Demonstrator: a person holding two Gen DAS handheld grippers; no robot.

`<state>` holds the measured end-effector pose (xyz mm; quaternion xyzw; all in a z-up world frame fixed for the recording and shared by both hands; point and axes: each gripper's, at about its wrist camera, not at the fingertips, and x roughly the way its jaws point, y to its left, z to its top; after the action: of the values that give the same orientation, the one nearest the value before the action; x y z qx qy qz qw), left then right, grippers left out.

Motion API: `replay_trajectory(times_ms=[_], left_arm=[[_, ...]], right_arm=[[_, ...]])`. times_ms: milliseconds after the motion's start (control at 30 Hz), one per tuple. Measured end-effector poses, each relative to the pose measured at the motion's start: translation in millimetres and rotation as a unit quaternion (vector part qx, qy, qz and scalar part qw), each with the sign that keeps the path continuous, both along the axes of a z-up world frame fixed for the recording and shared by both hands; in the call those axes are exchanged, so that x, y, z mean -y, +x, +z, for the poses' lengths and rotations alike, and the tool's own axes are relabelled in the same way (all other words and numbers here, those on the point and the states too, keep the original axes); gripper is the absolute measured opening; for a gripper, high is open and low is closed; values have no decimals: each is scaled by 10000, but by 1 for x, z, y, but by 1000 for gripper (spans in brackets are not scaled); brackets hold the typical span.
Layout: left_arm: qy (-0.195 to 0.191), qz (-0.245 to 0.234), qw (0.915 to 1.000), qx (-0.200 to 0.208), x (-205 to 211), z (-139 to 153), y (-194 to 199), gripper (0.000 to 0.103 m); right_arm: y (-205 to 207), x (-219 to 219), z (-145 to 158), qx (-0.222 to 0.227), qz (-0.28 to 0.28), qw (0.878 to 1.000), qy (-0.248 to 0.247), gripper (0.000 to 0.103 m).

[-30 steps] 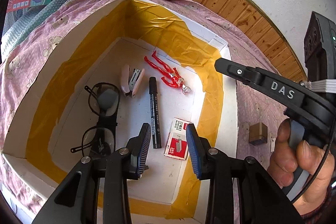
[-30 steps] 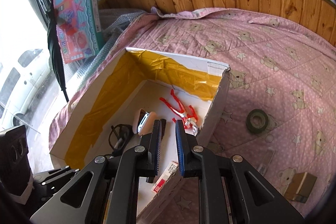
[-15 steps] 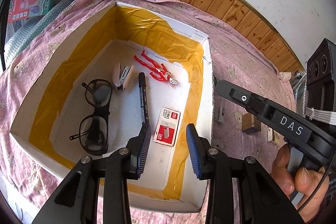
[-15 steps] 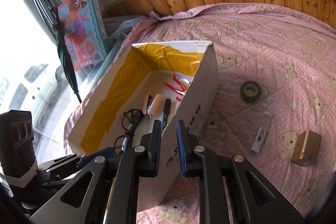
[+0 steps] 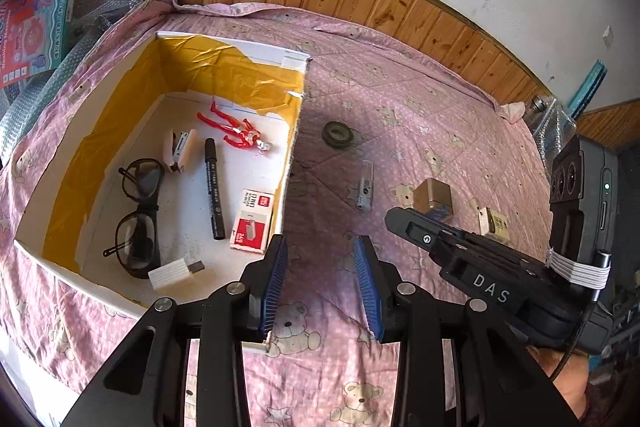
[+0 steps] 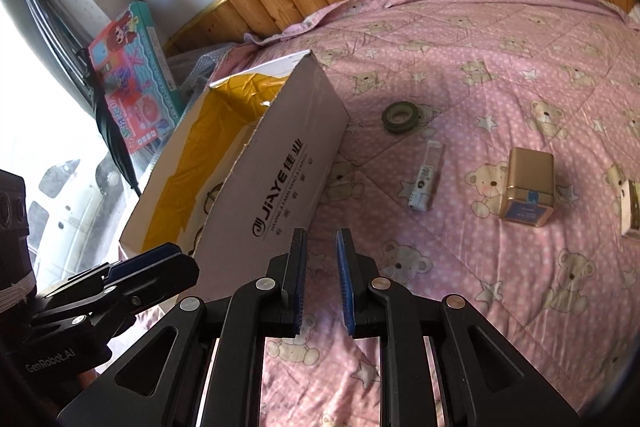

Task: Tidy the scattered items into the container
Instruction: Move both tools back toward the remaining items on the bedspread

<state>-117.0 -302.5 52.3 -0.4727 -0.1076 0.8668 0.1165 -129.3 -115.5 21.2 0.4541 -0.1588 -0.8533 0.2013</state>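
1. Cardboard box, yellow-taped inside, left half of the left wrist view, on a pink bear-print bedspread
2. Box contents: glasses, black marker, red figure, staple box, pink stapler, white ribbed block
3. On the bedspread right of the box: tape roll, clear lighter, gold tin, small pale box
4. Left gripper: fingers wide apart, empty, at the box's near right corner
5. Right gripper: fingers a narrow gap apart, empty, over the bedspread
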Motion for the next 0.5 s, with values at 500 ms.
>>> replay_trajectory(times_ms=[500], left_arm=[[-191,-703,9973,93,-81,-8,-4,46]], right_arm=[[20,-105,-13,110,-1059,9940,-229,24]])
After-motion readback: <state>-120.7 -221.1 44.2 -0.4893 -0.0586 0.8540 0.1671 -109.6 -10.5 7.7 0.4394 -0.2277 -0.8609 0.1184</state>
